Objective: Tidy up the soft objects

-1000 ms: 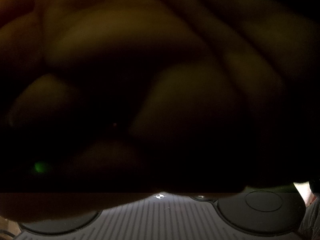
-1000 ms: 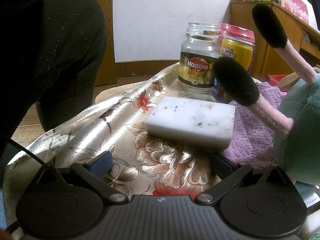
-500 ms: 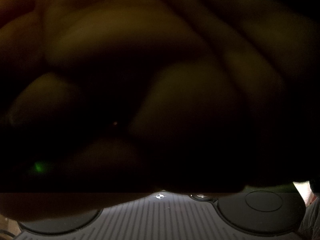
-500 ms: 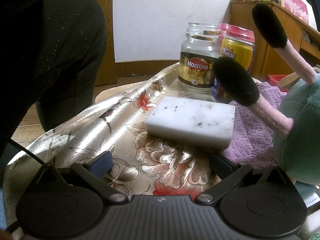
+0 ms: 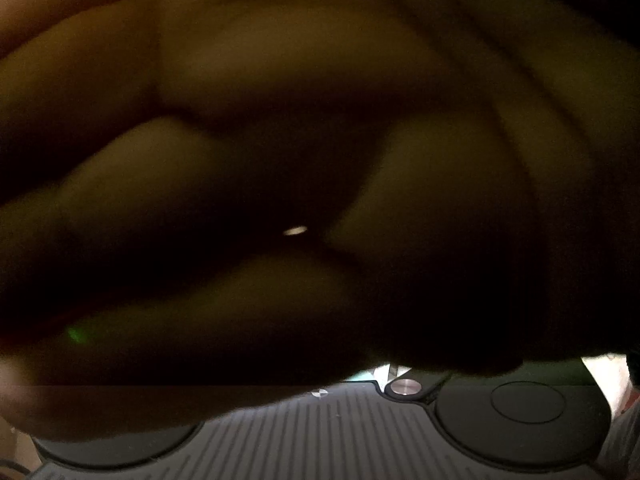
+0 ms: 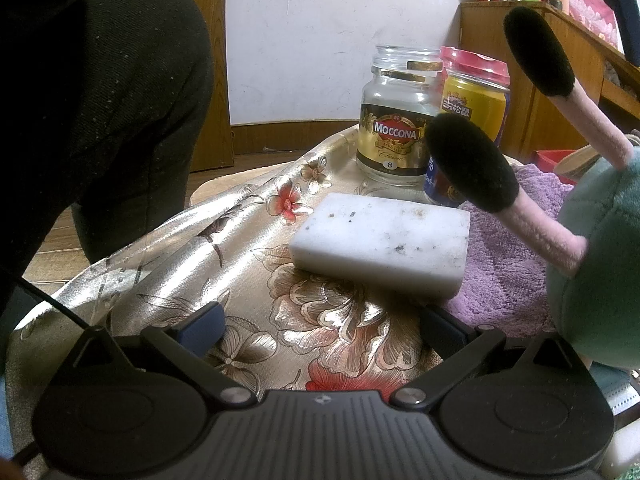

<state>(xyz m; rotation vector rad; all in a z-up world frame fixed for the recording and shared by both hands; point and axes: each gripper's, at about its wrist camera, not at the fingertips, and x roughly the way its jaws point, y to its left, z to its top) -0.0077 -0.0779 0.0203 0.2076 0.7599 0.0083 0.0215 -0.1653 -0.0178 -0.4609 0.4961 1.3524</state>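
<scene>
The left wrist view is almost wholly blocked by a dark, blurred brownish mass [image 5: 312, 140] pressed close to the lens, so the left gripper's jaws cannot be made out. In the right wrist view, the right gripper [image 6: 320, 326] stands wide open and empty over the floral tablecloth [image 6: 192, 256]. The white sponge [image 6: 380, 240] lies at 12 o'clock, its right end on a purple towel [image 6: 504, 264]; the green plush toy [image 6: 600, 276] at 3 o'clock is cut off by the frame, and the yellow jar [image 6: 476, 100] hides partly behind the Moccona jar [image 6: 396, 128].

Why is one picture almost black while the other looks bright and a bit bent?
Left wrist view: something close, seemingly a hand, blocks the lens, leaving it dark and blurred. Right wrist view: well lit and sharp; glare on the shiny floral tablecloth; the fisheye curves the edges; the white sponge stays crisp.
</scene>
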